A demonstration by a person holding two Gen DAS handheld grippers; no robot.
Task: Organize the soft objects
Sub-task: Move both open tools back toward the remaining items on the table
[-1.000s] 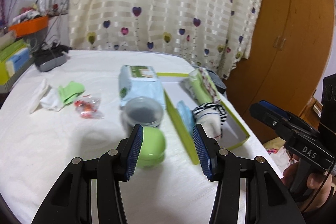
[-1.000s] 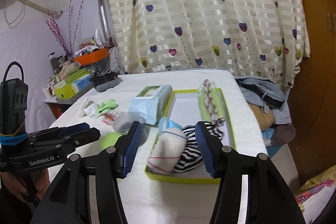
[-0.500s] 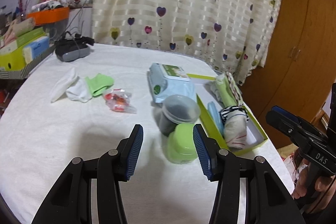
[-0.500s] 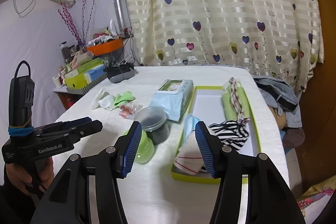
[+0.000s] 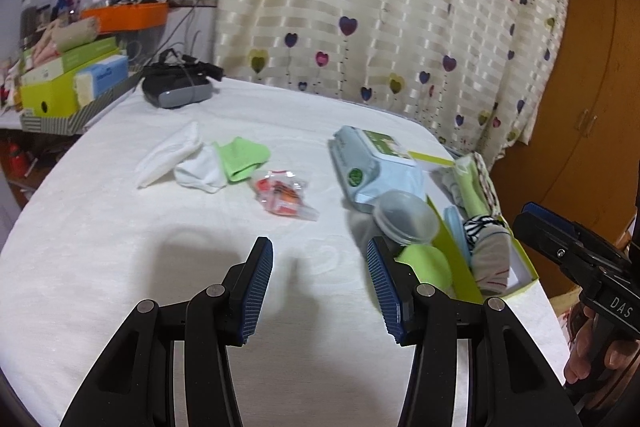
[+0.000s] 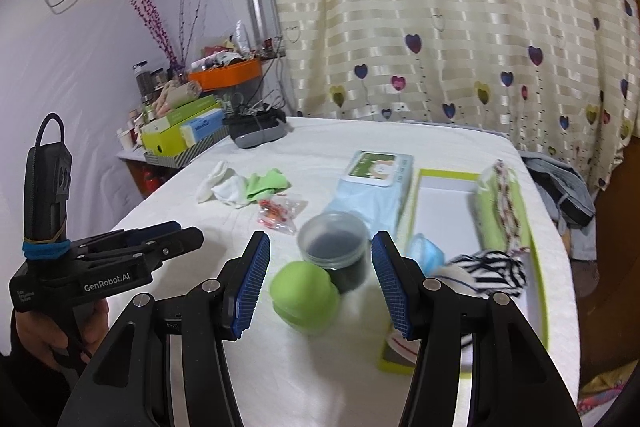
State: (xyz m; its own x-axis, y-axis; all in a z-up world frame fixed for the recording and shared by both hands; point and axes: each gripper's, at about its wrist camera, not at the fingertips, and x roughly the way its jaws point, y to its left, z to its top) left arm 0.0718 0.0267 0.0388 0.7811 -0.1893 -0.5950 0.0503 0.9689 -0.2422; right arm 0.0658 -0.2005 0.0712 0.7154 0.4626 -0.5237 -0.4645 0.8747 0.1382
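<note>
Two white socks (image 5: pixel 180 159) and a green sock (image 5: pixel 242 157) lie loose on the white table, far left of the green box (image 6: pixel 444 211). The box holds a striped sock (image 6: pixel 492 267), a green roll (image 6: pixel 496 211), a blue item (image 6: pixel 426 253) and a white sock. My left gripper (image 5: pixel 320 287) hovers open over bare cloth, with the loose socks ahead of it. My right gripper (image 6: pixel 320 283) is open, and a green round thing (image 6: pixel 304 295) and a plastic tub (image 6: pixel 334 247) on the table show between its fingers. Neither gripper holds anything.
A wipes pack (image 6: pixel 372 187) lies beside the box and a clear packet of red bits (image 6: pixel 278 213) lies near the socks. A grey headset (image 5: pixel 176 91) sits at the far edge. Cartons (image 5: pixel 68 83) crowd a side shelf, and clothes (image 6: pixel 560 183) lie heaped beyond the table's right edge.
Both grippers have swung left. The left one has left the green round thing for bare cloth. The right one has moved from over the box to over the green thing and tub.
</note>
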